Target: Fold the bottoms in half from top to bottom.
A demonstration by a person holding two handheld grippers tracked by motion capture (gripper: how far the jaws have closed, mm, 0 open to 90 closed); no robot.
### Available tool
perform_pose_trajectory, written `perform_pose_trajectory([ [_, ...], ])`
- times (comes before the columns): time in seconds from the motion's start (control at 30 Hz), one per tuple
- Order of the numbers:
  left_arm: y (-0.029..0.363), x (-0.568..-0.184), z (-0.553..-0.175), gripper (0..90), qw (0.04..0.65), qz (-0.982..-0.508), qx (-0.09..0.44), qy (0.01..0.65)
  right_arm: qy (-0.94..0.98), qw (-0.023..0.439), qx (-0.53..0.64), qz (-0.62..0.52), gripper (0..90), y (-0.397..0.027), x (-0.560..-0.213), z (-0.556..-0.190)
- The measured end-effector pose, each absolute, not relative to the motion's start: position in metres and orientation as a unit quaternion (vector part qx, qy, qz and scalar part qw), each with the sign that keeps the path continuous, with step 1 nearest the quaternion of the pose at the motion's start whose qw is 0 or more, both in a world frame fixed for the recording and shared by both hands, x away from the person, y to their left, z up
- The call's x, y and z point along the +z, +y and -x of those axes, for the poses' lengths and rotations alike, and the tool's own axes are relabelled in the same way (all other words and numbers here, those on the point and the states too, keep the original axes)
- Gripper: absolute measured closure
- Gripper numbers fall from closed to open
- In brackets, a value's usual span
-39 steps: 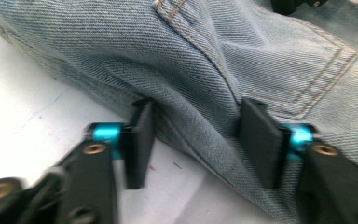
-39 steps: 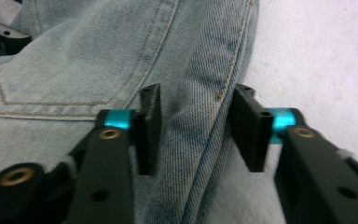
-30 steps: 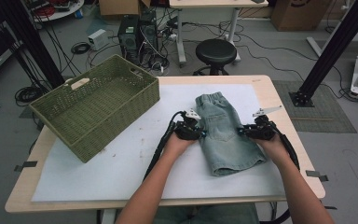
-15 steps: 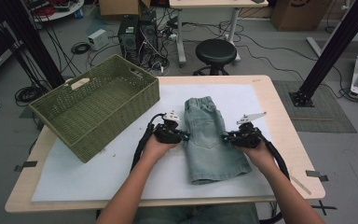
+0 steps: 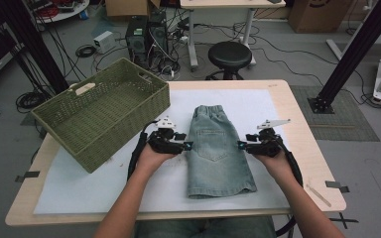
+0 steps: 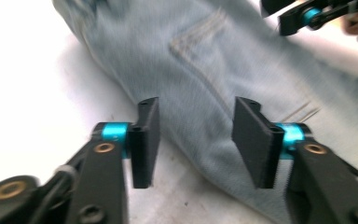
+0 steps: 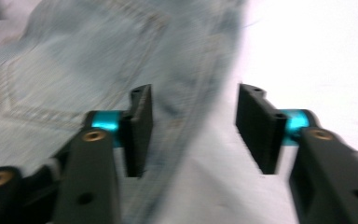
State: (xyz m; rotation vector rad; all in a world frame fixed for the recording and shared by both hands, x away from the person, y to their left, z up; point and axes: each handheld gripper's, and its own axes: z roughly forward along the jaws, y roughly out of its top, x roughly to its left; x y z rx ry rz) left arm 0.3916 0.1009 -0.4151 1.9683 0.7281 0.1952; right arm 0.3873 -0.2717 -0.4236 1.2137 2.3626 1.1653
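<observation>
Folded light-blue denim shorts lie flat on the white mat, waistband at the far end. My left gripper sits at their left edge and my right gripper at their right edge, both pointing inward. Both sets of jaws have just been opening and now stand open. In the left gripper view the left gripper hovers over the edge of the shorts, pads off the cloth; the right gripper's tip shows beyond. In the right gripper view the right gripper straddles the edge of the shorts without pressing.
A green woven basket stands at the table's left, close to my left hand. The white mat covers most of the wooden table. A black stool and cables lie on the floor beyond.
Both hands and the shorts have shifted left and toward the person. Both grippers, earlier shut on the shorts' edges, have opened and let the cloth go.
</observation>
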Motion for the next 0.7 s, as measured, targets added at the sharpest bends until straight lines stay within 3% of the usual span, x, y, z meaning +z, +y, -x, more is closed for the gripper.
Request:
perform_pose_trajectory([
  [0.27,0.112,-0.39,-0.377,27.0,0.536,-0.785,0.13,0.282,0.781,0.148,0.462,-0.394,33.2,-0.297,-0.4,-0.383],
  [0.47,0.125,-0.384,-0.378,25.3,0.55,-0.772,0.137,0.286,0.763,0.163,0.506,-0.369,29.1,-0.304,-0.378,-0.379],
  [0.7,0.131,-0.386,-0.381,24.1,0.552,-0.767,0.137,0.296,0.764,0.159,0.505,-0.37,25.4,-0.304,-0.38,-0.382],
])
